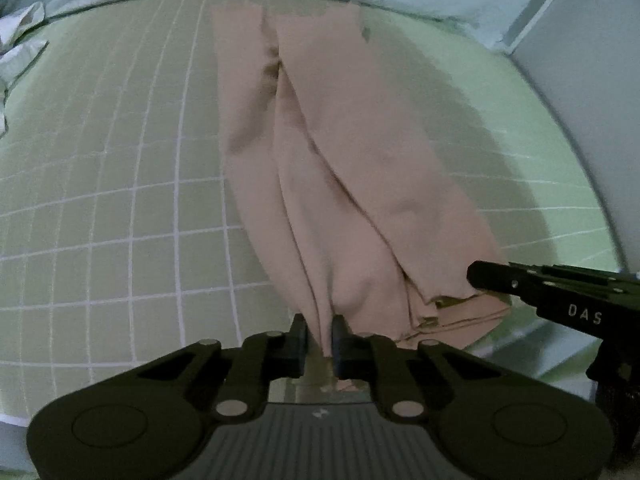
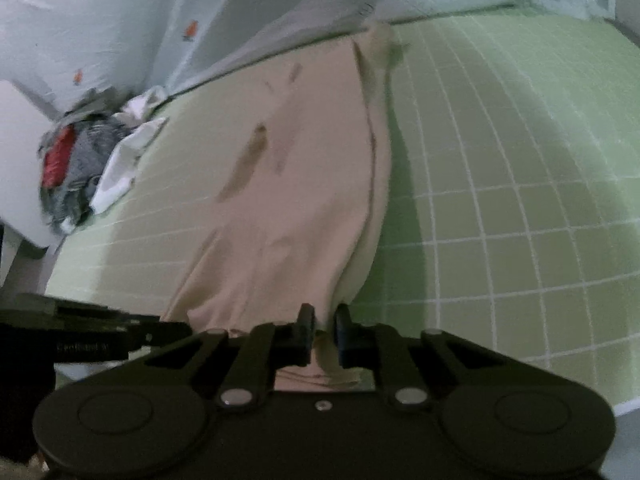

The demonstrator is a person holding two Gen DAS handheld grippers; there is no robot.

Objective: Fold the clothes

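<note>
A beige garment [image 1: 332, 168] stretches from the near edge to the far edge of a green gridded mat [image 1: 120, 200]. My left gripper [image 1: 320, 334] is shut on the garment's near hem, lifting it. The right gripper [image 1: 480, 276] enters the left wrist view from the right, at the garment's other near corner. In the right wrist view the same beige garment [image 2: 296, 184] runs away over the mat [image 2: 500, 200], and my right gripper [image 2: 323, 326] is shut on its near edge. The left gripper [image 2: 176, 330] shows at the left there.
A pile of mixed clothes [image 2: 84, 156], red, grey and white, lies at the mat's far left corner. White cloth [image 1: 20, 36] lies at the mat's far left edge in the left wrist view. Pale walls [image 1: 560, 60] border the mat.
</note>
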